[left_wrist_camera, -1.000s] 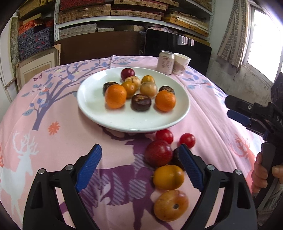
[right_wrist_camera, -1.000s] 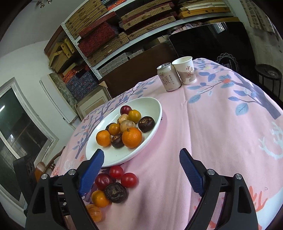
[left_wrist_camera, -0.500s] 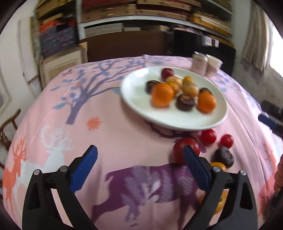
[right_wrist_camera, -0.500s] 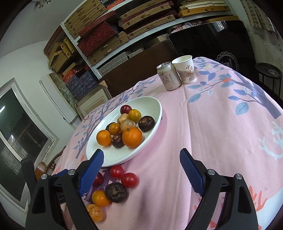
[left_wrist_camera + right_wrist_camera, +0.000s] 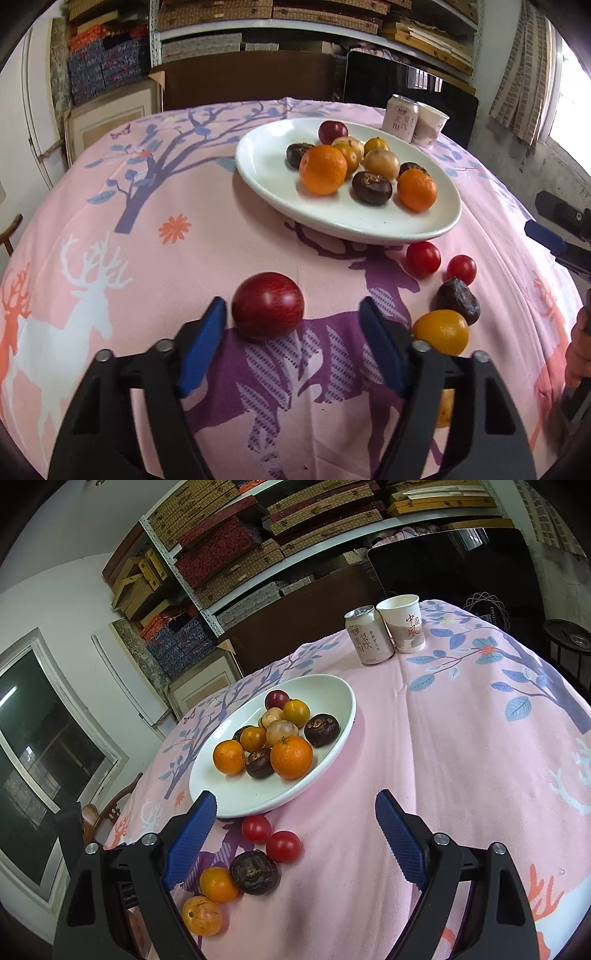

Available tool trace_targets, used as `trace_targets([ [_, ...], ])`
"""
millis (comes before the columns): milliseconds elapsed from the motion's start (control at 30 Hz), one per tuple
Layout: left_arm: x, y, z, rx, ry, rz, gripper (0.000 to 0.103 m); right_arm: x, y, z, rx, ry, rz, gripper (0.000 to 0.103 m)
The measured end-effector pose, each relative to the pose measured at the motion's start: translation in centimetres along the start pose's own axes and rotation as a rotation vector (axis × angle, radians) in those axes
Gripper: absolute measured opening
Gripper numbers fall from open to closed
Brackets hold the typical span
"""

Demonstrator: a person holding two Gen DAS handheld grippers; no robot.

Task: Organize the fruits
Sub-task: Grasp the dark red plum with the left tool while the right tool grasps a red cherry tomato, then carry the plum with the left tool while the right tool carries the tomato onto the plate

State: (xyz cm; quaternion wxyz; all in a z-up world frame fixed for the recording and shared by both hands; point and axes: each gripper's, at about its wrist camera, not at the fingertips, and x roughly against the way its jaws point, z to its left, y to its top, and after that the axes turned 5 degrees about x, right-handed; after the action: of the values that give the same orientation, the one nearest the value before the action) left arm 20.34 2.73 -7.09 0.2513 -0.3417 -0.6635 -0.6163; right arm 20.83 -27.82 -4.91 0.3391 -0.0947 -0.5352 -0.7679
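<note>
Btwn open left claw (image 5: 291,332): glossy dark-red plum (image 5: 267,311).

Left wrist view: an orange-yellow fruit (image 5: 445,406) is largely hidden behind the right finger of the left gripper (image 5: 291,345); only a sliver is seen. The right gripper (image 5: 557,230) is cut off by the picture's edge, so its jaws cannot be judged there. A hand (image 5: 580,350) is clipped at the same edge (only knuckles are visible).

Right wrist view: the near rim of the white plate (image 5: 236,805) is partly covered by a blue finger pad (image 5: 192,838). The print on the can (image 5: 367,638) is too small to be read.
</note>
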Motion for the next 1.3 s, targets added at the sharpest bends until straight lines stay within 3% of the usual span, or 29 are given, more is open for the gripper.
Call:
trace_targets([
  [267,-0.8,-0.1,0.8,0.030,-0.025,0.035,0.039,-0.5,-0.3,0.4,0.028,-0.006,0.031,0.089],
  [467,-0.7,-0.3,0.4,0.014,-0.007,0.029,0.039,-2.2,-1.5,1.3,0.099,-0.020,0.137,0.086],
  [533,-0.7,-0.3,0.3,0.011,-0.004,0.028,0.039,-3.0,-2.1,1.9,0.138,-0.015,0.174,0.067],
  [633,-0.7,-0.3,0.3,0.011,-0.003,0.028,0.039,-4.1,-2.7,2.5,0.170,-0.011,0.215,0.052],
  [867,-0.7,-0.4,0.1,0.000,0.010,0.026,0.039,-5.4,-2.7,2.3,0.148,-0.008,0.231,0.047],
  [1000,-0.9,-0.4,0.0,-0.002,0.022,0.029,0.039,-6.6,-2.6,2.1,0.114,0.028,0.251,0.034],
  [1133,-0.8,-0.6,-0.3,-0.017,0.043,0.021,0.039,-6.4,-2.7,2.2,0.122,0.026,0.247,0.030],
  [1300,1.0,-0.7,-1.6,-0.059,0.109,-0.072,0.039,-5.7,-2.6,2.5,0.143,0.014,0.224,0.029],
])
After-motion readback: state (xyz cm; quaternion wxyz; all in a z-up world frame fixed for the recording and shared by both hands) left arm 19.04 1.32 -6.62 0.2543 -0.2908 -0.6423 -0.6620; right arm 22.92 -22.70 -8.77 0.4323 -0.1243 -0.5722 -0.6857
